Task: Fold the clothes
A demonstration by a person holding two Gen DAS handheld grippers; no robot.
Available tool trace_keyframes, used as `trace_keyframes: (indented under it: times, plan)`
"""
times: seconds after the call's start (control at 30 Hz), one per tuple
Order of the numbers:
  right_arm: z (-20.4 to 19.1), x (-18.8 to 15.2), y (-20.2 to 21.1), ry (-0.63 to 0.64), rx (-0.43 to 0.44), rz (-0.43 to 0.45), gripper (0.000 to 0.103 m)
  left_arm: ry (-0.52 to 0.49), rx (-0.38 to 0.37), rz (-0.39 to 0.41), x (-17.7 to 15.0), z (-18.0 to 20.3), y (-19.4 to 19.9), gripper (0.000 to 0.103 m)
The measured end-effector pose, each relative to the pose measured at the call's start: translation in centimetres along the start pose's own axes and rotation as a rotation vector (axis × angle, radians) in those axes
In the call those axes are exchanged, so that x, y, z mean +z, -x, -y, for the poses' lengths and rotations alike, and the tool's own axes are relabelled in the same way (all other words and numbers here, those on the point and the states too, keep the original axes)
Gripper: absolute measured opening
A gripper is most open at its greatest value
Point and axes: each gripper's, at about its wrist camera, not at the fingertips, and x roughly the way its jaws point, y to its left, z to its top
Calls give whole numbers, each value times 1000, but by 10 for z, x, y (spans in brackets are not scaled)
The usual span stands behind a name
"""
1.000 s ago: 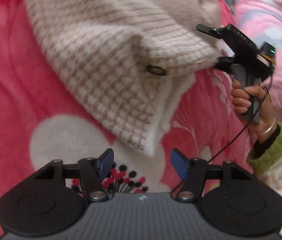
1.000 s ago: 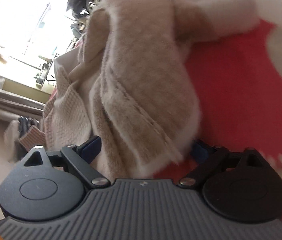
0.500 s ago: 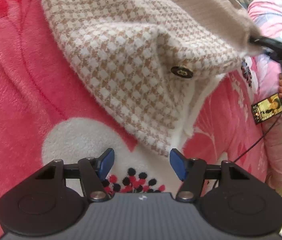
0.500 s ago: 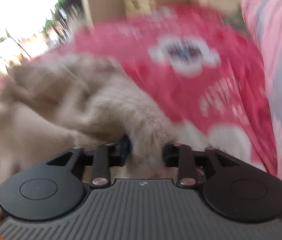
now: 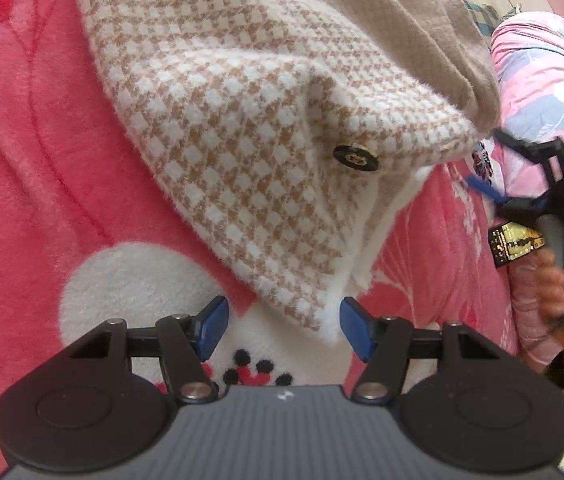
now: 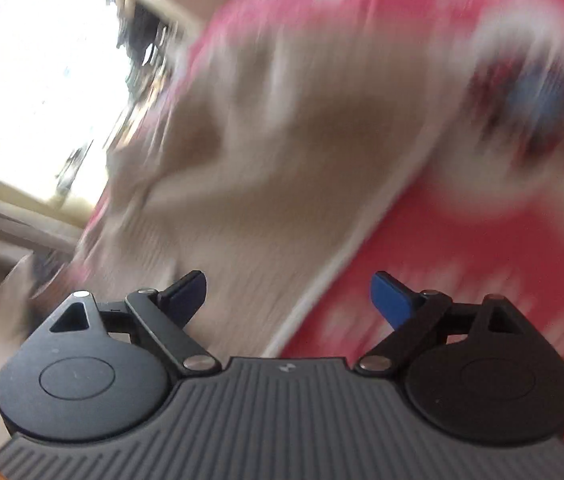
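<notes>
A beige-and-white houndstooth coat point(image 5: 242, 120) with a dark button point(image 5: 356, 157) lies on a pink blanket point(image 5: 22, 160). A plain beige part is folded over its top point(image 5: 422, 32). My left gripper point(image 5: 280, 326) is open, its blue pads either side of the coat's lower corner, not gripping it. My right gripper point(image 6: 288, 294) is open and empty above the beige cloth point(image 6: 282, 140); that view is blurred by motion. The right gripper also shows at the right of the left wrist view point(image 5: 522, 184), held in a hand.
A pink and blue floral quilt point(image 5: 554, 72) lies at the right of the bed. A small dark and gold card point(image 5: 516, 242) sits near the hand. A bright window point(image 6: 34, 60) is at the left in the right wrist view.
My right gripper has let go of the beige cloth, opened and swung away fast. The coat's folded edge has settled. My left gripper has edged closer to the coat's corner.
</notes>
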Motion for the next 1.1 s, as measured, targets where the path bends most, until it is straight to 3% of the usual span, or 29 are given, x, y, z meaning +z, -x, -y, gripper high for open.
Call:
trace_keyframes:
  times: [0.1,0.13,0.17,0.2,0.23,0.3,0.37,0.5,0.57,0.67,0.7,0.77,0.83,0.87,0.9,1.0,1.1]
  plan:
    - [-5,-23,-29,-47,98,-143,88,57,9,16,1,-2,-1,56]
    - [-9,-25,-37,-21,118,-129,88,75,18,22,1,-2,-1,51]
    - [-13,-24,-42,9,136,-111,83,81,39,30,1,-2,-2,37]
    - [-13,-24,-40,14,136,-104,72,76,64,37,1,-1,-3,19]
    - [-14,-24,-38,19,135,-97,65,66,79,39,1,0,-4,13]
    - [-15,-23,-33,29,134,-82,27,49,77,44,-1,0,-2,4]
    - [-16,-22,-29,39,132,-67,5,24,59,41,-2,1,3,3]
    - [-15,-23,-12,63,116,-47,5,-85,61,16,-5,8,19,3]
    - [-9,-26,-2,86,64,-64,5,-110,82,-14,-4,10,16,3]
    - [0,-33,-3,170,-48,-130,9,-90,92,-57,-5,10,3,4]
    - [0,-37,0,202,-50,-124,10,-76,91,-70,-5,9,-3,5]
    - [-9,-44,12,276,32,-105,17,-63,89,-79,-10,8,-9,8]
    - [-36,-54,25,449,123,-76,49,-88,94,-71,-14,11,-10,13]
    - [-53,-61,28,571,152,-75,79,-105,98,-67,-15,14,-11,15]
    - [-70,-70,30,703,174,-76,96,-122,99,-63,-15,17,-10,18]
    - [-106,-95,26,1061,208,-66,100,-184,121,-35,-15,29,-7,22]
    - [-124,-103,-1,1196,210,-101,100,-291,166,15,-21,42,0,26]
